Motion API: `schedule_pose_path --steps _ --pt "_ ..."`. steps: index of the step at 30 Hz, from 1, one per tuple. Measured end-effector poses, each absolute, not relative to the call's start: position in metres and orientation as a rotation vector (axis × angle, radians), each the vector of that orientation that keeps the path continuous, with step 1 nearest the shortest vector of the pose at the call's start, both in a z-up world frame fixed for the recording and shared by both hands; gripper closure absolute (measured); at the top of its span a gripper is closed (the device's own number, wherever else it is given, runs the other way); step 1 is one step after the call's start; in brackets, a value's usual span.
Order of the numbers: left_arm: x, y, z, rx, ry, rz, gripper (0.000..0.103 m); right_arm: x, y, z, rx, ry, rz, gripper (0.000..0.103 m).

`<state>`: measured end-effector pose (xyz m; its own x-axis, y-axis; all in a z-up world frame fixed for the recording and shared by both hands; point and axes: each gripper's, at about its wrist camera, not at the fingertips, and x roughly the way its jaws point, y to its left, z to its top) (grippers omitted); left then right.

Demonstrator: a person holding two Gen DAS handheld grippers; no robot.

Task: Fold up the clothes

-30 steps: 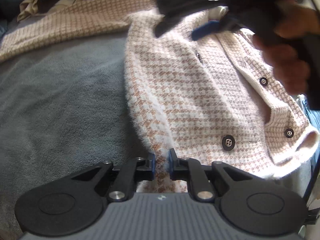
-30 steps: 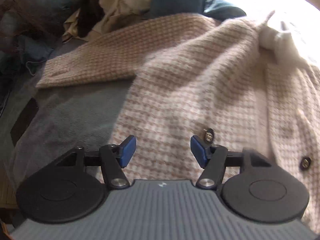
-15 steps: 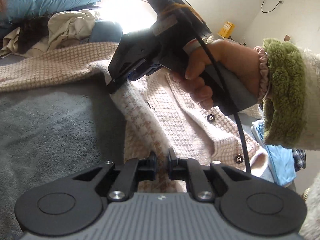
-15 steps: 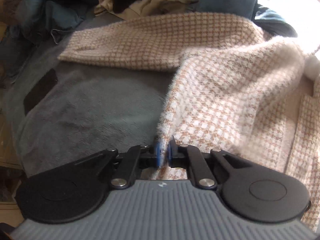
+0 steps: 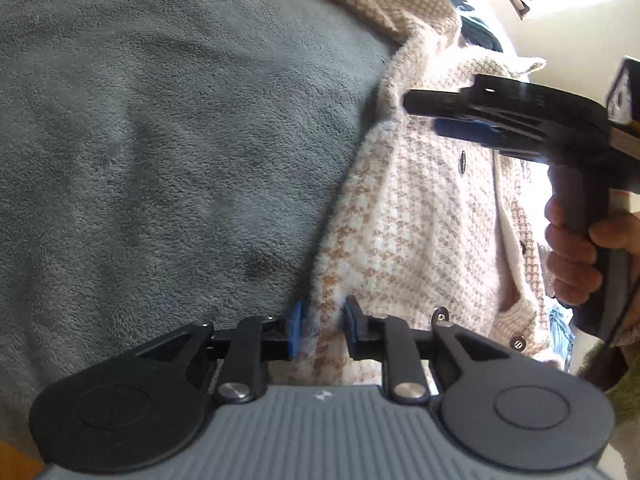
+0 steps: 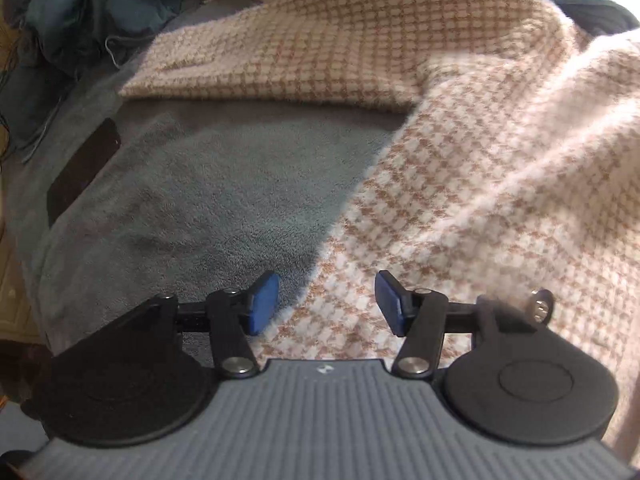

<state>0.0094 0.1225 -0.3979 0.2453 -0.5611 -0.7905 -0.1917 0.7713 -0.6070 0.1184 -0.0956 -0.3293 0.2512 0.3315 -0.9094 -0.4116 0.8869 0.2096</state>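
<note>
A fuzzy pink-and-white houndstooth cardigan (image 5: 420, 220) with dark buttons lies on a grey fleece blanket (image 5: 160, 140). My left gripper (image 5: 324, 328) is low over the cardigan's left edge. Its jaws are opening, and the fabric edge still stands between the pads without being pinched. In the left wrist view my right gripper (image 5: 432, 116) hovers over the upper part of the cardigan, carried by a hand (image 5: 572, 248). In its own view the right gripper (image 6: 326, 304) is opening above the cardigan (image 6: 480, 180) edge, with nothing held. One sleeve (image 6: 320, 48) stretches out to the left.
A heap of dark blue and beige clothes (image 6: 100, 8) sits beyond the sleeve. The grey blanket (image 6: 220, 200) carries a black patch (image 6: 84, 168) near its left edge. A metal-rimmed button (image 6: 540, 308) shows by my right gripper's arm.
Half a second ago both grippers were shut on the cardigan's edge; now both have let go. The left gripper has rolled and dropped closer to the blanket.
</note>
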Motion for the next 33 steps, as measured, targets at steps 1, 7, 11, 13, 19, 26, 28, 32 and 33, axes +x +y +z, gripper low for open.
schedule_pose_path --steps 1,7,11,13,19,26,28,32,33 --pt "0.010 0.123 -0.396 -0.674 1.330 -0.287 0.070 0.116 -0.109 -0.322 -0.053 1.200 0.466 0.044" --pt "0.011 0.124 -0.390 -0.620 1.359 -0.280 0.056 0.074 -0.226 -0.321 0.219 1.264 0.112 0.040" --pt "0.016 0.126 -0.389 -0.617 1.384 -0.273 0.055 0.018 -0.285 -0.337 0.337 1.356 -0.082 0.040" --pt "0.019 0.125 -0.391 -0.613 1.402 -0.273 0.055 -0.005 -0.304 -0.346 0.409 1.384 -0.125 0.040" --pt "0.027 0.122 -0.390 -0.590 1.445 -0.263 0.056 -0.032 -0.312 -0.379 0.560 1.417 -0.105 0.043" --pt "0.029 0.108 -0.379 -0.512 1.447 -0.276 0.092 -0.041 -0.299 -0.371 0.450 1.380 -0.067 0.103" --pt "0.029 0.105 -0.376 -0.491 1.452 -0.285 0.092 -0.045 -0.296 -0.366 0.357 1.380 -0.096 0.103" --pt "0.029 0.107 -0.378 -0.491 1.481 -0.277 0.076 -0.057 -0.310 -0.379 0.357 1.417 -0.136 0.103" --pt "0.029 0.108 -0.379 -0.501 1.486 -0.271 0.074 -0.058 -0.313 -0.377 0.389 1.399 -0.126 0.102"
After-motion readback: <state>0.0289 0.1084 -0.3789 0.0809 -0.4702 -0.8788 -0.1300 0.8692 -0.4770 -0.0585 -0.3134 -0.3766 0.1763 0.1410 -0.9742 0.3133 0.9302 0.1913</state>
